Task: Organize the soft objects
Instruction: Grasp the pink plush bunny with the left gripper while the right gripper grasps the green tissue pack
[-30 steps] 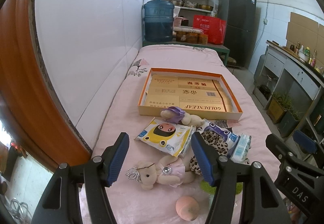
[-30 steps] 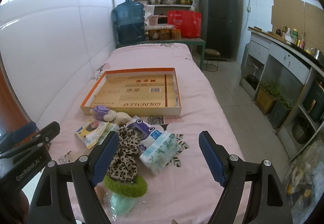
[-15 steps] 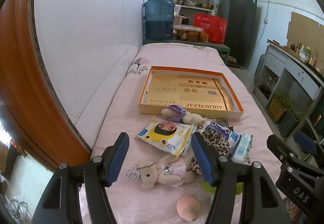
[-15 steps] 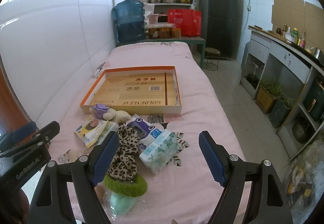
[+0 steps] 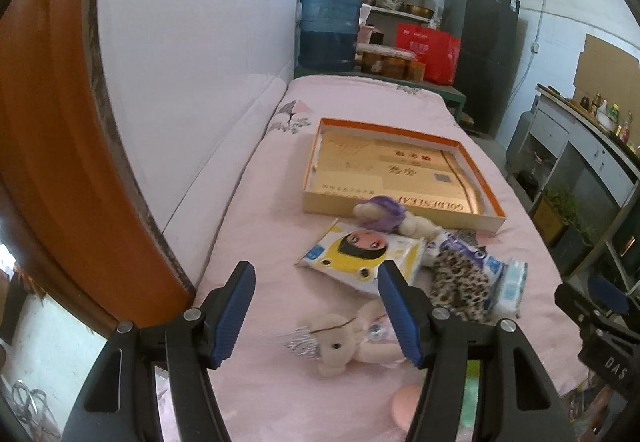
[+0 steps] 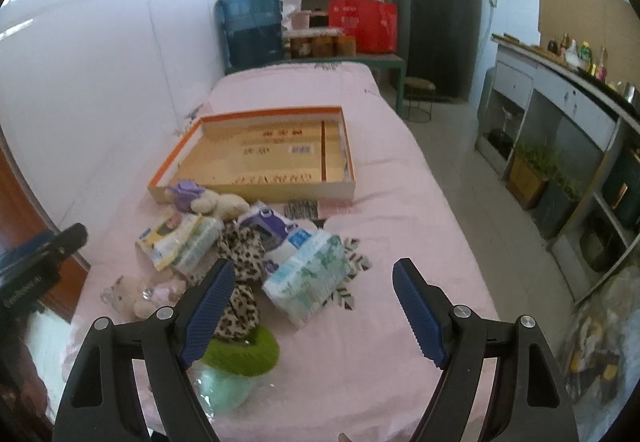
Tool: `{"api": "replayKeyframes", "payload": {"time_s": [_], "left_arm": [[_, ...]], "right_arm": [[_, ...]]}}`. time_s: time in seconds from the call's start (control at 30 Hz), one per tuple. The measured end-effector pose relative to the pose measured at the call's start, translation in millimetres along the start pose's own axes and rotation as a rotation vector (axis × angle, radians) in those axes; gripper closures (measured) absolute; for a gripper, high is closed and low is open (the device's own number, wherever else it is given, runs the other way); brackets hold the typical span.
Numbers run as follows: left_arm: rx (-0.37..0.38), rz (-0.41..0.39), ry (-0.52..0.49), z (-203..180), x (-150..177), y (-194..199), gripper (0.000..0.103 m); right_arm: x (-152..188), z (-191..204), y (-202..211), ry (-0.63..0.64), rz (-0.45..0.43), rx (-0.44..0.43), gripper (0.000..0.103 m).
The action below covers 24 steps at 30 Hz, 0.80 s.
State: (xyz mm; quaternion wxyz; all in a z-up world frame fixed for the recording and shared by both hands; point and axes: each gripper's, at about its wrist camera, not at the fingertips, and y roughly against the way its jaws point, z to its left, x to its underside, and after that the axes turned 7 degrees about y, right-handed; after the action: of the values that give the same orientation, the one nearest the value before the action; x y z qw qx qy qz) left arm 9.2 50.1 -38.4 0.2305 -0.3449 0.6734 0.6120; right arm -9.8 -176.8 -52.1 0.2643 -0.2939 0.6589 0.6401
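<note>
Jaws on both your left gripper (image 5: pixel 316 306) and right gripper (image 6: pixel 316 306) stand wide and hold nothing, hovering over the soft pile on the pink bed (image 6: pixel 372 354), just short of the empty orange-rimmed box (image 6: pixel 256 158). Risk: the pale plush bear (image 5: pixel 340 338) touches the yellow tissue pack (image 5: pixel 360 254) and leopard-print cloth (image 5: pixel 456 286), so a sloppy close could snag a neighbour or squeeze fluff and slip. Bear lies flat, long axis left-right, head toward the wall.
</note>
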Motion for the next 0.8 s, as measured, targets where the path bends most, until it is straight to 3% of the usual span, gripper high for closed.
{"api": "replayKeyframes", "payload": {"time_s": [0.27,0.5,0.6,0.8], "left_arm": [[0.073,0.09,-0.014,5.5,-0.6,-33.3,0.039],[0.074,0.144,0.022,-3.3,-7.0,-66.1,0.045],[0.075,0.146,-0.008,-5.2,-3.0,-66.3,0.045],[0.151,0.143,-0.129,-8.8,22.4,-45.3,0.045]], "right_arm": [[-1.3,-6.1,-24.4,-0.042,0.048,-0.018,0.021],[-5.5,-8.5,-41.9,-0.073,0.069,-0.044,0.021],[-6.4,-7.5,-45.1,-0.052,0.07,-0.044,0.021],[-2.5,-6.9,-49.8,-0.025,0.068,-0.087,0.021]]}}
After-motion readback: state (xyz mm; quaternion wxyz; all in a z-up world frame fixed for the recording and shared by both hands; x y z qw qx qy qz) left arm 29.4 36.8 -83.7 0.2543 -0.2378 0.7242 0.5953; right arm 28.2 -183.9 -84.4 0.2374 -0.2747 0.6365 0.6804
